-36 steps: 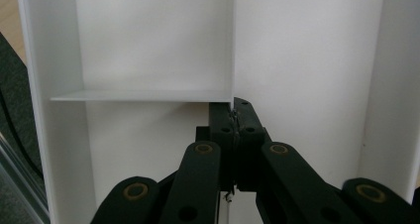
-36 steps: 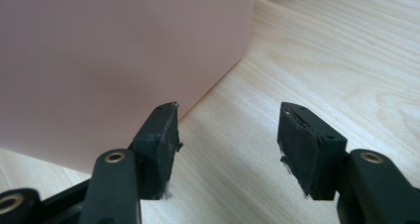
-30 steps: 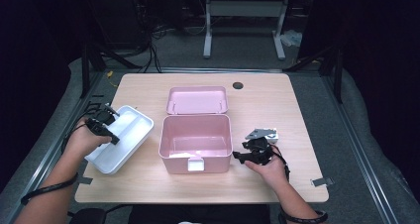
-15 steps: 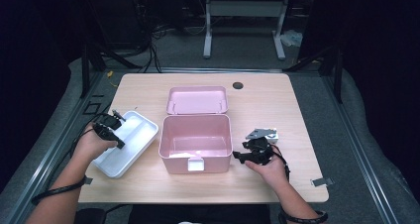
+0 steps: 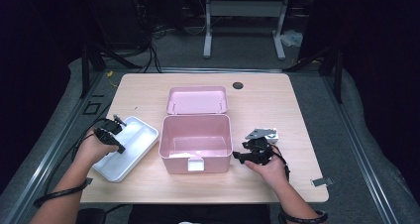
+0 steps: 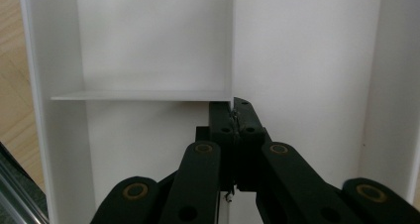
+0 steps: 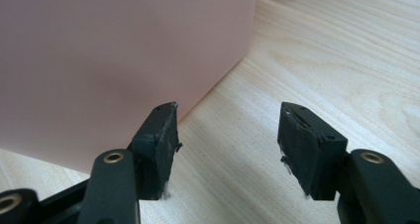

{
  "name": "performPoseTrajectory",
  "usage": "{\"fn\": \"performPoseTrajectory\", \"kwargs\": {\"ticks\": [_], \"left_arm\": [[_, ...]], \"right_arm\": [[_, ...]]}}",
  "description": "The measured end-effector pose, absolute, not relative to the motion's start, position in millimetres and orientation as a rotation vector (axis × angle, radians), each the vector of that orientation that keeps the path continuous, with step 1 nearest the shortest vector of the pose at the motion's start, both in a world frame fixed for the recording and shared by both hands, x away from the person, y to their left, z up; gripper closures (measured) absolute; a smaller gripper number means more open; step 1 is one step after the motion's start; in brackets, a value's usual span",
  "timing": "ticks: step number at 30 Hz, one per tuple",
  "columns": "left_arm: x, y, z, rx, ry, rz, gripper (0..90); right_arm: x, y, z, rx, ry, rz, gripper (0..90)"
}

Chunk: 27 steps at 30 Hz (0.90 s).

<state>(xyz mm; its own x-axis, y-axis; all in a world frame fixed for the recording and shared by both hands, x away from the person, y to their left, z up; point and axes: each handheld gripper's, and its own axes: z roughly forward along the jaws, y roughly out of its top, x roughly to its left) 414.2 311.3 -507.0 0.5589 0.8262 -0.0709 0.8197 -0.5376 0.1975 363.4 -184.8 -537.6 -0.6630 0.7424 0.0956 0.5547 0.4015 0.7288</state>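
One white tray (image 5: 130,147) lies at the near left of the desk (image 5: 277,100), set askew, just beside the left wall of the pink box (image 5: 197,142). In the left gripper view the tray (image 6: 307,60) shows three compartments: one long one on the right and two shorter ones on the left, split by a cross wall. The left tool (image 5: 110,135) is clamped on the tray's long inner divider (image 6: 232,45), right where the cross wall meets it, its jaws pressed together on that thin wall. One hand (image 5: 91,147) holds this tool over the tray's left end.

One pink box stands open at the middle of the desk, its single lid (image 5: 197,100) folded back flat on the far side. One pale latch tab (image 5: 194,163) sits on the near wall.

The right tool (image 5: 247,154) rests near the right wall of the box, pointing at it. In the right gripper view its jaws stand wide apart with nothing between them but bare wood, the left one close to the pink wall (image 7: 119,55); I cannot tell whether it touches. The second hand (image 5: 270,167) holds this tool.

One dark round hole cover (image 5: 237,85) sits near the desk's far edge.
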Motion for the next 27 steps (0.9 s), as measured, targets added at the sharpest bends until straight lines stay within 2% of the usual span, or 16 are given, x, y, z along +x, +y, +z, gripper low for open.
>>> {"fn": "performPoseTrajectory", "kwargs": {"ticks": [18,21,27], "left_arm": [[413.6,310.2,-523.2,2.573,1.401,0.013,87.7],[413.7,311.1,-519.1,2.580,1.391,0.015,84.3],[411.2,312.1,-509.1,2.555,1.400,0.045,71.4]], "right_arm": [[363.6,-184.8,-537.6,1.141,2.417,1.112,40.4],[363.3,-185.0,-537.2,1.142,2.415,1.117,40.4],[363.6,-185.2,-537.5,1.144,2.415,1.120,40.4]]}}
